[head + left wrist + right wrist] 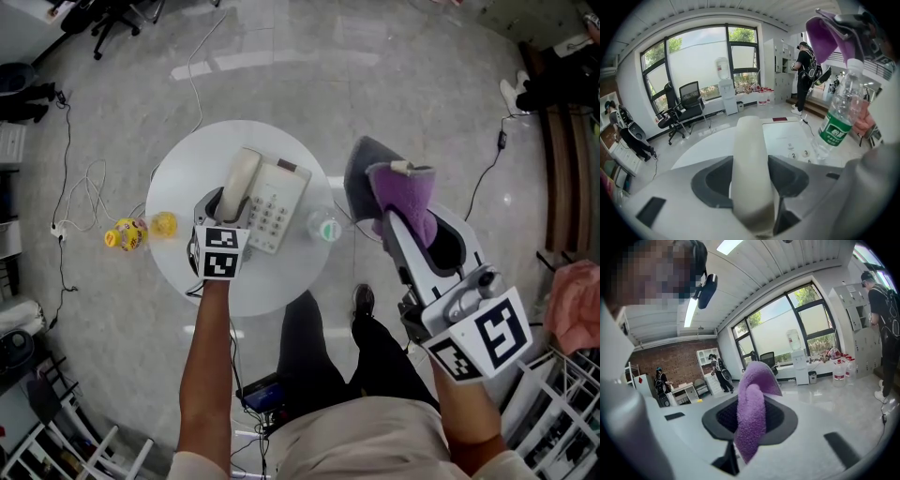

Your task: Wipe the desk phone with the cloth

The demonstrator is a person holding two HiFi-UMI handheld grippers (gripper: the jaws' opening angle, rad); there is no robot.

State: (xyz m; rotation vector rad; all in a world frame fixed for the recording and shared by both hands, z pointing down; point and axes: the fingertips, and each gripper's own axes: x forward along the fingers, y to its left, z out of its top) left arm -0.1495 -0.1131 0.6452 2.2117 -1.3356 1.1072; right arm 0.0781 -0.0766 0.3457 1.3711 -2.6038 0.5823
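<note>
Left tongs (751, 180) are clenched on the handset (750, 154), taken across its middle. The phone (279, 208) body sits just beyond and right of them on the counter (178, 178). Whether the handset is lifted off its cradle can't be told.

Right tongs (751, 420) are clamped on the cloth (752, 394): a purple fold is pinched between the pads, with the tail hanging below. It is held well right of the left tongs, off the counter edge. A bottle (836, 117) stands between the two tongs, just beside the phone.

Handling, judged:
- Handset: rigid, smooth plastic, light, likely slippery. A mid-span grip is best suited.
- Phone body: light, may be slid by wiping pressure, so bracing is needed.
- Cloth: soft, limp, grippy. It should be pinched short so a firm wad is presented.
- Bottle: easily tipped.
</note>
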